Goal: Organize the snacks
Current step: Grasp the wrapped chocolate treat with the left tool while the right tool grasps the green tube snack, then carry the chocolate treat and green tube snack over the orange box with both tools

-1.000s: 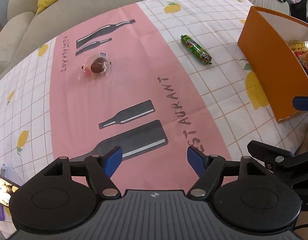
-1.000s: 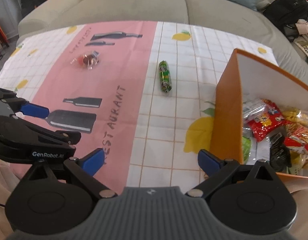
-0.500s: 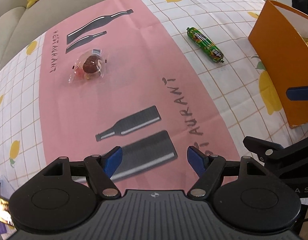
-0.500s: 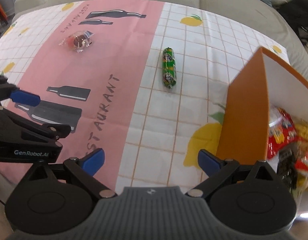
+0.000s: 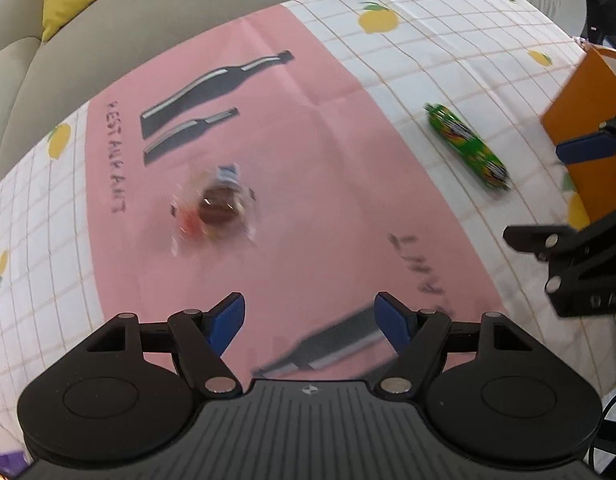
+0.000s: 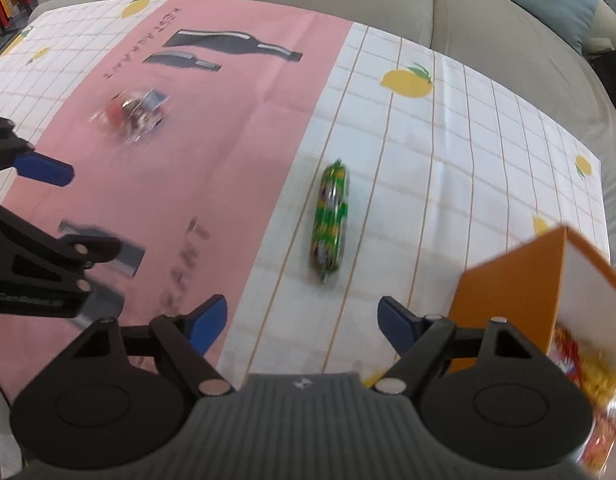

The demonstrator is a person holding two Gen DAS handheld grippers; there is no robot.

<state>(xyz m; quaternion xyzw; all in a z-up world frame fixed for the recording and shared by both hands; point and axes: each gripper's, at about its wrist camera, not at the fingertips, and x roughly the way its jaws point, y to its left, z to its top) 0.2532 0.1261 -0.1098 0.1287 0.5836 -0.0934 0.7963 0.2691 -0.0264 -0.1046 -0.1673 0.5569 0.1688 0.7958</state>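
on the pink and checked tablecloth point(image 5: 328, 128), the left gripper point(image 5: 310, 318) is hanging wide apart, empty, near the clear-wrapped snack point(image 5: 213, 208). the right gripper point(image 6: 303, 320) is closing on nothing, the green snack roll point(image 6: 331, 222) lying just beyond, left of the orange box point(image 6: 512, 300).

A pink-and-white checked tablecloth point(image 5: 328, 128) covers the table. On its pink band lies a clear-wrapped snack point(image 5: 215, 208), on the white squares a green snack tube point(image 6: 331, 220). The orange box point(image 6: 512, 300) stands near the tube.
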